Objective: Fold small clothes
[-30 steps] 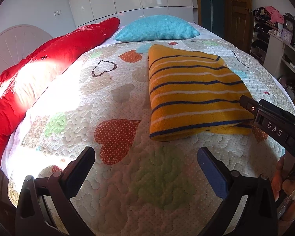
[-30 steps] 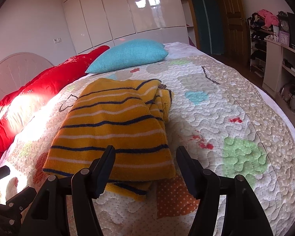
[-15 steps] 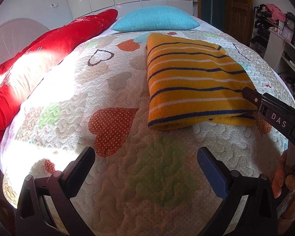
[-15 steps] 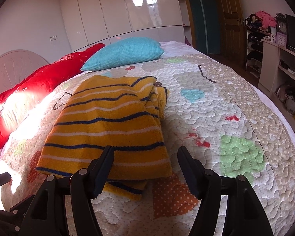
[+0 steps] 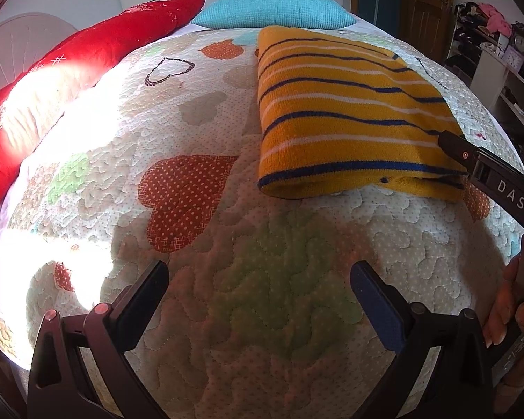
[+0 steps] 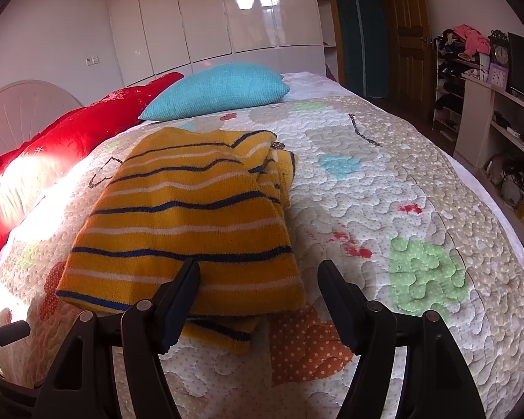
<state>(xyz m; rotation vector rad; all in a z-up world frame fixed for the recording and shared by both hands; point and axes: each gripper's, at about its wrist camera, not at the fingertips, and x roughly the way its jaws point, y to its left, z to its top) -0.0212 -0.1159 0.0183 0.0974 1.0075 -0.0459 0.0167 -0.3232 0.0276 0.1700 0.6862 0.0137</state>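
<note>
yellow striped sweater (image 6: pixel 188 223) sits folded on the bed quilt (image 5: pixel 227 279), both the left tongs (image 5: pixel 258 289) and right tongs (image 6: pixel 258 289) gaping open and empty, so looks like the last fold's next, pinching that near hem.

You see one sweater (image 5: pixel 346 111), mustard yellow knit with thin navy and white stripes, lying folded flat on the quilt (image 5: pixel 262 296) toward the right side of the bed. Its folded near edge is rounded, with a lower layer poking out at the right corner. The far end looks bunched and rumpled.
</note>
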